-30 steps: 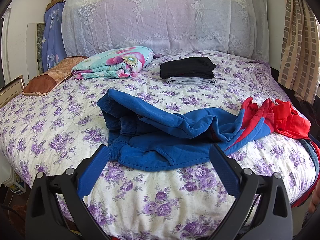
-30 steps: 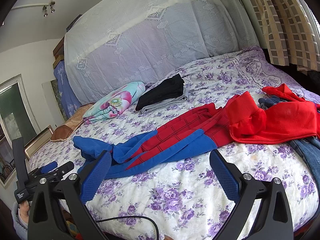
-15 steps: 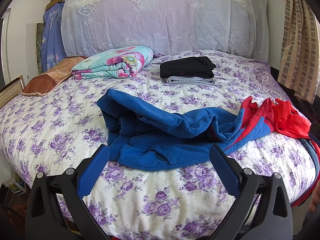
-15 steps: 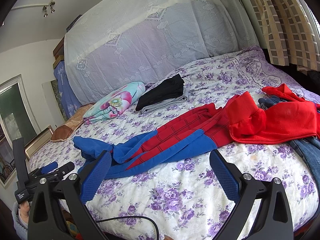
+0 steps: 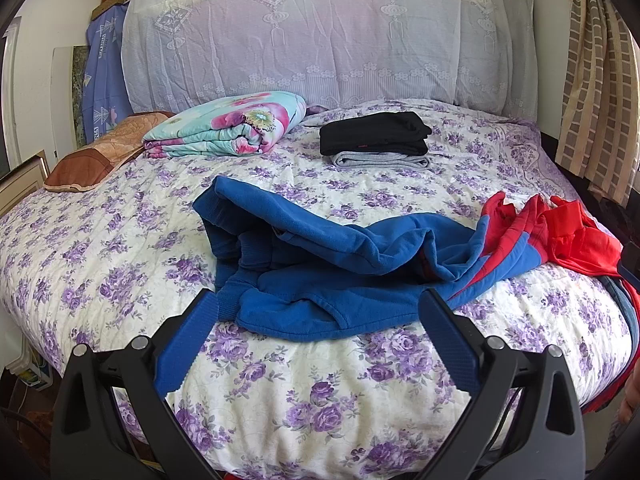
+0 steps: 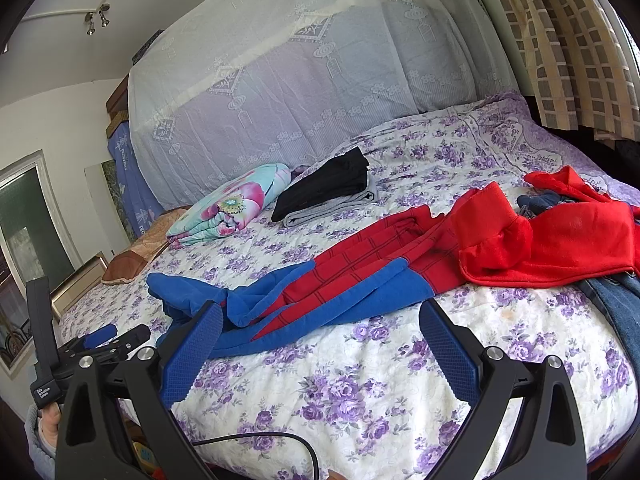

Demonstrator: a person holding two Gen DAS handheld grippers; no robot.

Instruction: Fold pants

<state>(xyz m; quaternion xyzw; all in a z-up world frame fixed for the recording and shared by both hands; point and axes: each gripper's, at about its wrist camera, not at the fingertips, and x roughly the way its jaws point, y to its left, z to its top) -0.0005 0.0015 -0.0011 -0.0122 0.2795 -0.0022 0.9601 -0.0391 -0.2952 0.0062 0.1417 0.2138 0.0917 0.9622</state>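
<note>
Crumpled blue and red pants (image 5: pixel 332 264) lie across the near part of the flowered bed (image 5: pixel 120 240); in the right wrist view the pants (image 6: pixel 340 288) stretch from the blue end at the left to the red end at the right. My left gripper (image 5: pixel 318 304) is open and empty, just short of the blue end. My right gripper (image 6: pixel 320 316) is open and empty, just in front of the pants' middle. The left gripper (image 6: pixel 108 338) also shows at the left edge of the right wrist view.
A folded black and grey stack (image 5: pixel 376 140) and a folded flowered blanket (image 5: pixel 228 128) lie at the back of the bed, with a brown pillow (image 5: pixel 100 152) at the far left. A red garment (image 6: pixel 560 236) and jeans (image 6: pixel 616 304) are piled at the right edge.
</note>
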